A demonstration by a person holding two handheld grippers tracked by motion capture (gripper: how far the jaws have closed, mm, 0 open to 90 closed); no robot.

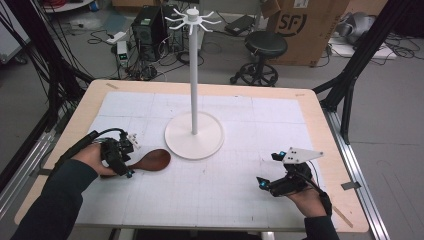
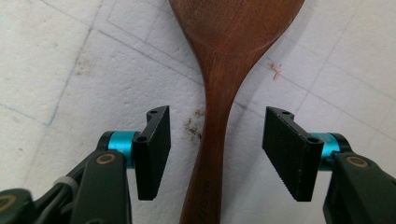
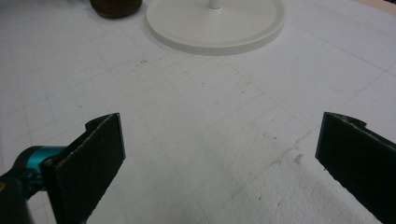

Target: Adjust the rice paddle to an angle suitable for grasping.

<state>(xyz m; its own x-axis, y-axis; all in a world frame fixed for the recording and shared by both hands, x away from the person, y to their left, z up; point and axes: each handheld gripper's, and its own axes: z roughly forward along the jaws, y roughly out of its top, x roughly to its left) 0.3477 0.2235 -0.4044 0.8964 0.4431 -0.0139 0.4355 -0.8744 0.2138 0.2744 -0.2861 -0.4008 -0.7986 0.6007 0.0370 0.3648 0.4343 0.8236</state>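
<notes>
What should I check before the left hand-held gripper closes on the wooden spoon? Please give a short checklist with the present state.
1. Handle of the wooden spoon lies between the jaws of the left hand-held gripper: ok.
2. Pads press on the handle: not ok, a gap shows on both sides.
3. Handle centred between the jaws: roughly ok, slightly nearer one pad.
4. Spoon lies flat on the white mat: ok.
5. Right hand-held gripper is open, holds nothing and is apart from the spoon: ok.
6. White hook stand stands upright, apart from the spoon: ok.
</notes>
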